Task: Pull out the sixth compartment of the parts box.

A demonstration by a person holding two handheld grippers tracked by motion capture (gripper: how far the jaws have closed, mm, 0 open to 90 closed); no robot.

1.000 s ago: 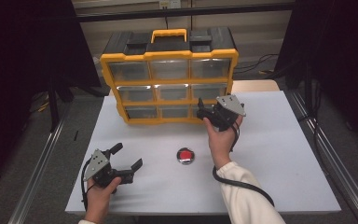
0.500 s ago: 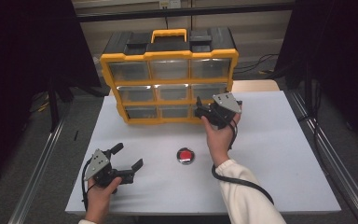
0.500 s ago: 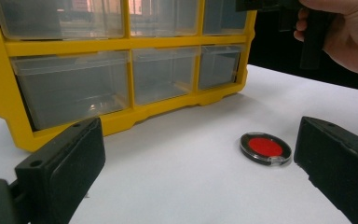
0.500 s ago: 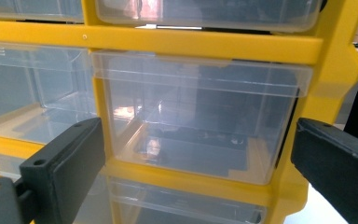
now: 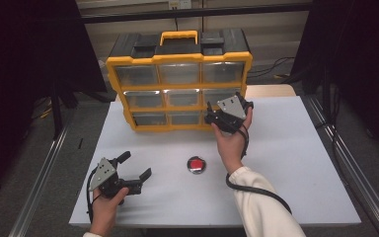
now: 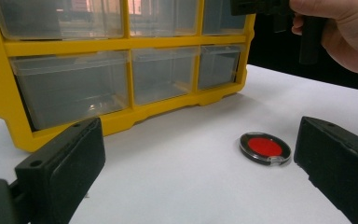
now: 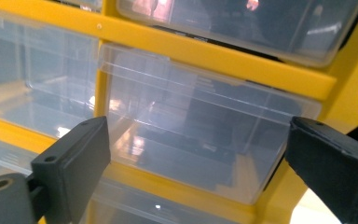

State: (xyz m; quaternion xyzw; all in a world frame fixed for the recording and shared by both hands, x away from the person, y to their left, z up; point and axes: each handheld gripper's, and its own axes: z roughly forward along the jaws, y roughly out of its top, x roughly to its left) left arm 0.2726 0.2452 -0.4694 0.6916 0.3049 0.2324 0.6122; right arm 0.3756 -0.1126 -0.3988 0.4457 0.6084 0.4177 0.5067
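Between the right jaws: clear middle-row drawer [image 7: 191, 140] at the right end of the yellow organiser [image 5: 177, 89]; pads stand off its two sides.
Right gripper [image 5: 216, 117]: jaws wide, having just been closing slightly, nothing clamped.
Left gripper [image 5: 135, 170]: jaws wide and empty, low over the white table [image 5: 296, 163].
Ahead of the left jaws: round red-centred disc [image 6: 265, 148] lying flat, nearer the right-hand jaw, apart from both.
Writing: none legible on drawers, frame or disc.
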